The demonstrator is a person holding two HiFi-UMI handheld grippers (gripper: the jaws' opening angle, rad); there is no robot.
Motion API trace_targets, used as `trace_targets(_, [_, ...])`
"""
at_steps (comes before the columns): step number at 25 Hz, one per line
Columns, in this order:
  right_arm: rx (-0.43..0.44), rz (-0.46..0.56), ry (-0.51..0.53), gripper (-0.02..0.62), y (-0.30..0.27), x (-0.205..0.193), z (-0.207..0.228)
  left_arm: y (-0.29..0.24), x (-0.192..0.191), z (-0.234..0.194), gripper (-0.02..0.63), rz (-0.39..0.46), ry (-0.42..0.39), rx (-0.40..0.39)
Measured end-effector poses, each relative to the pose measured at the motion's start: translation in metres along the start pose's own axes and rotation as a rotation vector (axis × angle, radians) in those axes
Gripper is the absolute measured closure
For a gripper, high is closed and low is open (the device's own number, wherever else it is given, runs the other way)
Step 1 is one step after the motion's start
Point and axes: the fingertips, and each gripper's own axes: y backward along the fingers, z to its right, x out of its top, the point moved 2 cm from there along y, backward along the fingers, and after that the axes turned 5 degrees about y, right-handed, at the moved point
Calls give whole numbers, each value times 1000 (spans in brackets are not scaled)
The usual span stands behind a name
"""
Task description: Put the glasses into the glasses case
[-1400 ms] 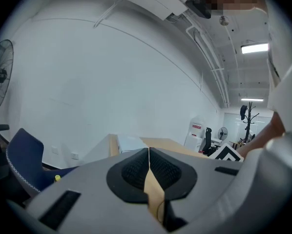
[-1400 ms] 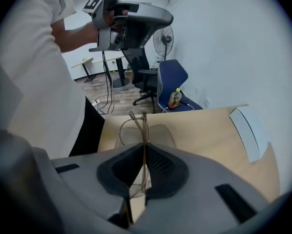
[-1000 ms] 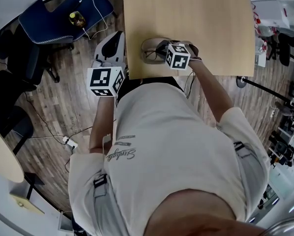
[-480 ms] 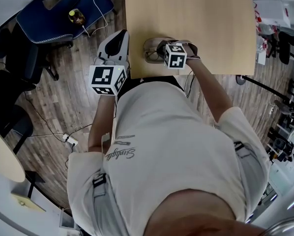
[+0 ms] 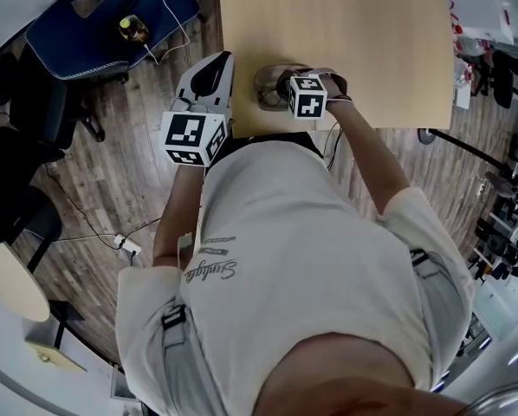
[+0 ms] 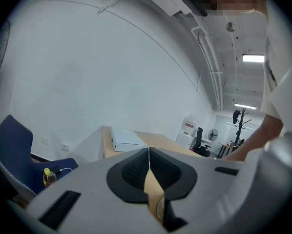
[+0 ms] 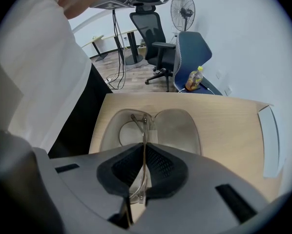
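An open grey glasses case (image 7: pixel 177 128) lies on the wooden table (image 7: pixel 224 130) near its front edge, also seen in the head view (image 5: pixel 268 83). My right gripper (image 7: pixel 144 150) points steeply down over the case and is shut on the thin clear-framed glasses (image 7: pixel 143 123). The glasses hang into the case's left half, where one lens shows. In the head view the right gripper (image 5: pixel 287 85) is mostly hidden under its marker cube. My left gripper (image 6: pixel 149 152) is shut with nothing between its pads and hovers at the table's left edge (image 5: pixel 220 59), apart from the case.
A white flat box (image 6: pixel 126 139) lies at the table's far end. Left of the table stands a blue chair (image 5: pixel 112 20) with a yellow bottle (image 5: pixel 135 31) on it. A black office chair (image 7: pixel 153 38) and a fan (image 7: pixel 182 6) stand beyond it. Cables run over the wooden floor.
My right gripper has sunk a little toward the case with the glasses still in it. My left gripper has edged slightly toward the table.
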Motion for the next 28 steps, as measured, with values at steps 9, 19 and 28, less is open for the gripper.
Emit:
trace_targets(9, [-16, -4, -5, 524, -6, -2, -1, -3, -1, 4, 591, -16, -17, -18])
trace_targets(19, [-63, 25, -23, 497, 6, -8, -1, -7, 2, 21, 591, -18, -48, -28])
trace_targets(28, [-161, 111, -75, 532, 40, -18, -5, -1, 8, 46, 591, -3, -72, 3])
